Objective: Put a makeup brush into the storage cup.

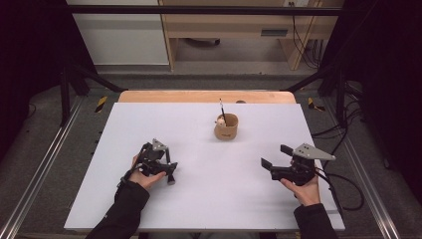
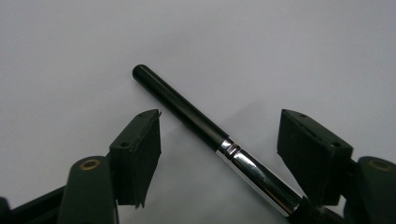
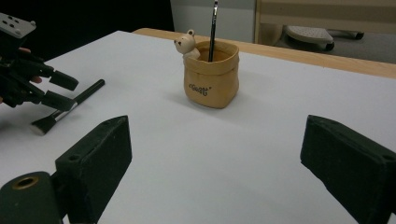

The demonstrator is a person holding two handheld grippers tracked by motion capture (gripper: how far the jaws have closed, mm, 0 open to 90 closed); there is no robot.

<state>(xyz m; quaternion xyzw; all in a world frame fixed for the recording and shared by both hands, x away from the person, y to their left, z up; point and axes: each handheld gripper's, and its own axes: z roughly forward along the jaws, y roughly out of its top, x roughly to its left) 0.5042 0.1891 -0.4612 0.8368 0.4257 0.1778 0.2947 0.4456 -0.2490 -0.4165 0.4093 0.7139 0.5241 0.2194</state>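
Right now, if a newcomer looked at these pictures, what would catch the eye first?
Probably the tan pouch-shaped holder with a small bear figure on its rim, toward the far side of the white table, with one thin dark brush upright inside. Next, the black-handled makeup brush with a silver ferrule lying flat between the left gripper's open jaws.

Your work piece is a slim makeup brush (image 2: 219,140) with a glossy black round-ended handle, a polished silver metal ferrule and a flat dark bristle head. It lies flat on the white tabletop (image 1: 199,199), at the near left of the table, its handle end pointing away toward the far side. In the right gripper view, you see the brush (image 3: 70,106) lying well to the left of the tan pouch-shaped holder (image 3: 211,79), apart from it.
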